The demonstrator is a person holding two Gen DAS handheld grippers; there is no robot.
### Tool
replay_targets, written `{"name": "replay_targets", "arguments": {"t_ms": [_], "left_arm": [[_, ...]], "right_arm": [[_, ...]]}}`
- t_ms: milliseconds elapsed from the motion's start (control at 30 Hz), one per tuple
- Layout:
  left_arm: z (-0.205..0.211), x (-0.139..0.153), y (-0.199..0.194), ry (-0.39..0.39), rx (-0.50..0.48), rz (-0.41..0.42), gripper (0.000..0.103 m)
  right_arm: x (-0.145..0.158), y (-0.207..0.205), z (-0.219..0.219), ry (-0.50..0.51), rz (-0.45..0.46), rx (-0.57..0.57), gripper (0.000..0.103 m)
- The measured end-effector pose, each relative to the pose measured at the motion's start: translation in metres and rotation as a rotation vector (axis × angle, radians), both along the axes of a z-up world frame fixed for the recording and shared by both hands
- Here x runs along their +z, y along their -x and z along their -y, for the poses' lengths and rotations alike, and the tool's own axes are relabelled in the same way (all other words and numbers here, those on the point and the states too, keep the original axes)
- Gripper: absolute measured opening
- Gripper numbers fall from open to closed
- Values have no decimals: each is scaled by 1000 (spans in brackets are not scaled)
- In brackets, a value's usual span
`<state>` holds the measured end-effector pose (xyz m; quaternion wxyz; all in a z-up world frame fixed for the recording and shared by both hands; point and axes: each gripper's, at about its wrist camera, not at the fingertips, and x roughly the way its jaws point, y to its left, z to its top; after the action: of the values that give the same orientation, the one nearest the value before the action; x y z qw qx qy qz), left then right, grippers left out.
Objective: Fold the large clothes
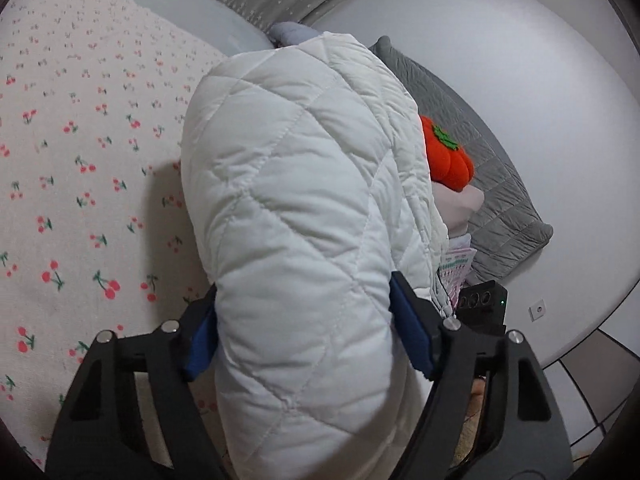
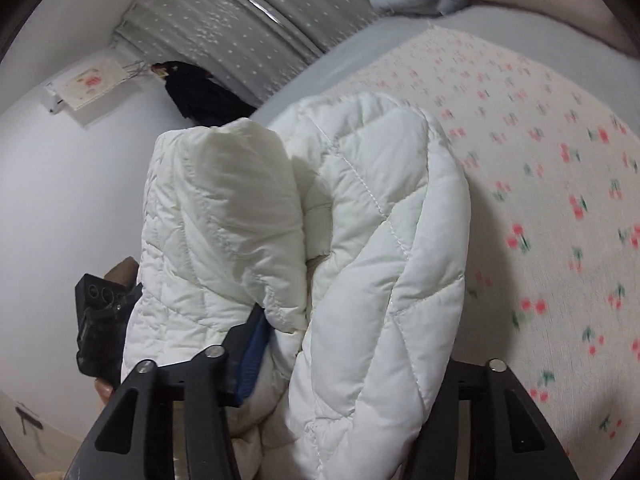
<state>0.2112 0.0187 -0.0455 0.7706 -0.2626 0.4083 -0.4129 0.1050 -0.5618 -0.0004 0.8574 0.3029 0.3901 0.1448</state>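
Left wrist view: the left gripper (image 1: 304, 336) pinches a thick fold of a white quilted jacket (image 1: 296, 208), blue pads pressed into both sides. The jacket's long axis runs straight ahead from the jaws, over a cherry-print bedspread (image 1: 80, 160) lying to the left. An orange pumpkin plush (image 1: 446, 156) is half hidden behind the jacket.

Right wrist view: the right gripper (image 2: 344, 364) has the same jacket (image 2: 360, 240) bunched between its jaws. Only its left pad shows; the right one is buried, so a firm grip is likely but unsure. The bedspread (image 2: 540, 200) lies right, blurred.
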Motion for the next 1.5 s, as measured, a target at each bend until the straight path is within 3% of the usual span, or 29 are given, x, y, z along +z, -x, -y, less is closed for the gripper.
{"name": "replay_targets", "arguments": {"t_ms": [167,267,333,367,500,600,667,733,767,833,900,1000,1133,1200,1333,1500], "left_arm": [[-19,23,-20,-33,124,45,78],[-16,11,-32,-168,152,12,82],[-18,4,-35,-201,140,-9,84],[-20,7,-33,-207,128,1,84],[-27,38,-14,-302,161,163,84],[-30,67,-11,-349,193,313,84],[-23,83,-18,-370,208,383,83],[-7,93,-39,-407,221,417,69],[0,94,-49,-425,222,417,64],[19,92,-70,-452,219,403,48],[38,82,-94,-501,219,372,45],[59,59,-123,-599,196,323,44],[85,23,-133,-699,162,316,44],[93,16,-135,-714,153,318,44],[98,5,-144,-723,147,284,44],[100,10,-138,-760,163,300,43]], "right_arm": [[30,-46,-21,30,72,41,45],[23,-73,-35,122,11,56,64],[4,-78,-41,195,-66,56,80],[-3,-77,-41,188,-75,61,81],[12,-58,-30,212,-25,20,81],[56,-43,-29,357,45,-39,81],[87,-37,-35,416,112,-66,76],[119,-42,-49,453,195,-79,54],[131,-48,-61,469,228,-69,50],[137,-68,-85,497,248,-35,32],[121,-93,-107,539,206,-14,25],[70,-127,-111,625,71,-62,20],[12,-141,-80,566,-30,-100,19],[1,-143,-67,488,-42,-109,19],[-7,-141,-56,436,-44,-122,18],[-2,-141,-65,458,-49,-126,18]]}}
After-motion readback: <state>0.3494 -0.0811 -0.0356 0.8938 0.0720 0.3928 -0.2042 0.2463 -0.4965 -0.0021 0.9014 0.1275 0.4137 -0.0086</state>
